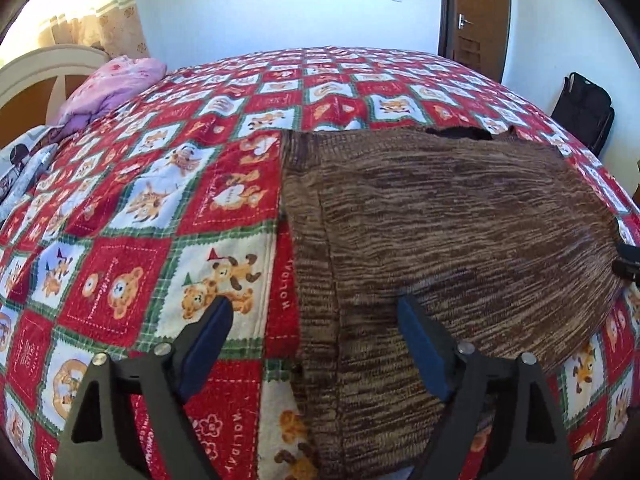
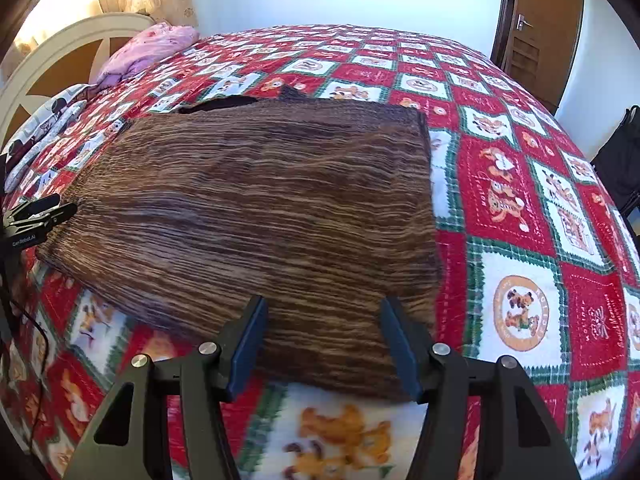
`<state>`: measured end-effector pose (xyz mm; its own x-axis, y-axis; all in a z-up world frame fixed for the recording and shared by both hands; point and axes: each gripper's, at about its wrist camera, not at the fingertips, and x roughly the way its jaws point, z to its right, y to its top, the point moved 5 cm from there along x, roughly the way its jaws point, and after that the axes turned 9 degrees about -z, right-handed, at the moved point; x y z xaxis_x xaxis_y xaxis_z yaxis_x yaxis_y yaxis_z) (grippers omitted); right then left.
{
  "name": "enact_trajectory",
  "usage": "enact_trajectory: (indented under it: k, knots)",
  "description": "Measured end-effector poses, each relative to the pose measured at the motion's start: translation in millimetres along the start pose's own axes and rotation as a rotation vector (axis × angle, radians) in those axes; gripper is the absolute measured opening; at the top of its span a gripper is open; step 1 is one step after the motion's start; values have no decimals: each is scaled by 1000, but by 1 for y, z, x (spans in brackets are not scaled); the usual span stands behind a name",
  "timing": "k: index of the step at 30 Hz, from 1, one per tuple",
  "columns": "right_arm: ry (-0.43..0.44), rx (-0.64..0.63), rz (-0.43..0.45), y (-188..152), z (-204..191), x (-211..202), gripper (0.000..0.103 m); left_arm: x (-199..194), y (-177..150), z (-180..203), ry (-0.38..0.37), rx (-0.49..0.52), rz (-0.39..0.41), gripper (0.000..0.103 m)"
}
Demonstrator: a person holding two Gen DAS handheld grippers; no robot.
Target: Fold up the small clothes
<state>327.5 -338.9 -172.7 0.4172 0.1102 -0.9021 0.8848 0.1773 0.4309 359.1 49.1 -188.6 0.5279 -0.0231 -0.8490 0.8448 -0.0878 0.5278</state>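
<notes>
Left tool (image 1: 316,316) spread wide, nothing gripped: 1 finger (image 1: 208,336) over the red teddy-bear bedspread (image 1: 132,208), the other above the brown knit garment (image 1: 440,216), the garment's left edge running between them. Right tool (image 2: 322,322) also parted, nothing pinched, both blue-padded fingers (image 2: 248,344) hanging above the near edge of the brown knit garment (image 2: 256,208). Not clear whether any pad touches the cloth.

Lying flat on the bed, folded into a rough rectangle, streaked in light and dark brown, with a dark opening (image 2: 216,104) showing at its far edge. Along its left side in the left wrist view, a narrower folded strip (image 1: 312,240) beside the main panel. Spread out on the bedspread (image 2: 520,184) near the camera side, well short of the pink pillow (image 1: 116,84) and white headboard (image 2: 80,40) at the far left.

Seen at the left edge of the right wrist view: the other tool's black tip, just beside the garment's left corner, cable trailing below. Blurred near the bottom of that same view.

Behind the bed: white wall, brown door (image 2: 536,32), curtain (image 1: 88,20), a black bag (image 1: 584,108) against the wall.
</notes>
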Motion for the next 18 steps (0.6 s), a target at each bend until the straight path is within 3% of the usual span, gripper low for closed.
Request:
enact_trajectory:
  k: [3, 9, 18]
  knots:
    - [-1, -43, 36, 3, -22, -12, 60, -4, -6, -1, -3, 5, -2, 87]
    - [-3, -241, 65, 17, -107, -7, 60, -12, -19, -13, -13, 8, -16, 87]
    - [15, -517, 126, 17, -225, 3, 60, -34, -39, -71, 17, -31, -12, 87]
